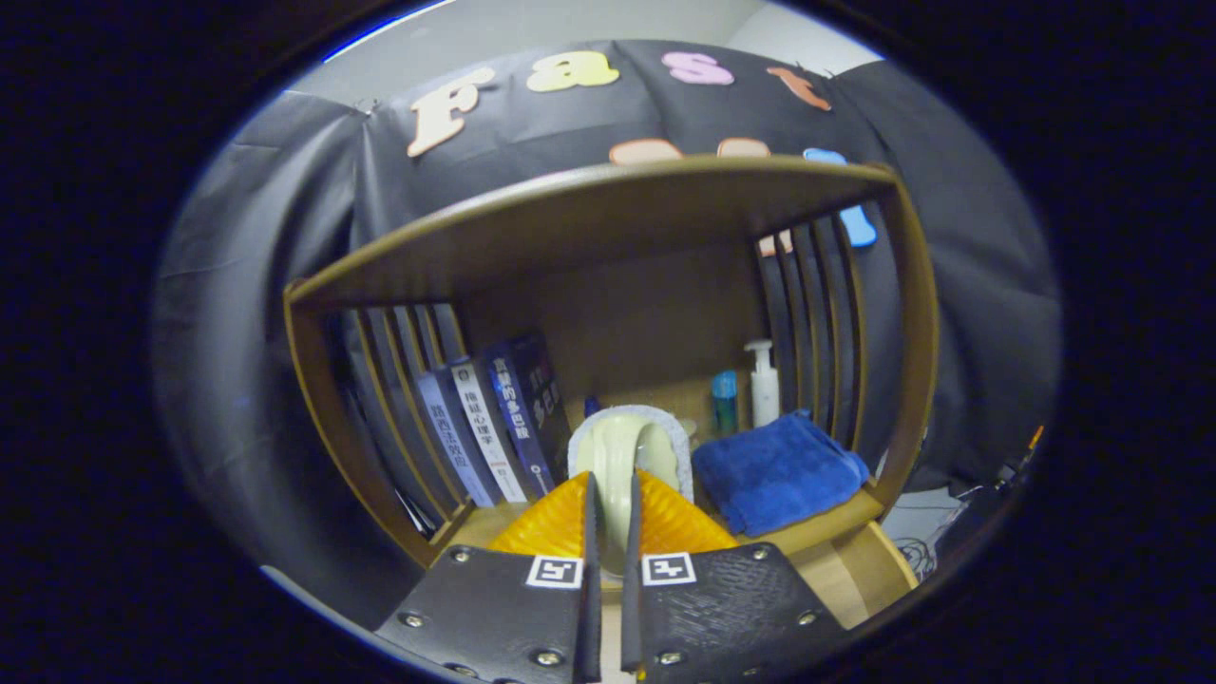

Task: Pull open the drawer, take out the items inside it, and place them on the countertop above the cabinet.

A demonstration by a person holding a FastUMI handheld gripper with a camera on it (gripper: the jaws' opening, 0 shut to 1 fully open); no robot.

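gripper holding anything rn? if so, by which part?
Yes: the gripper is shut on a pale green brush, its two fingers pinching the handle, with the head beyond them over the cabinet countertop.
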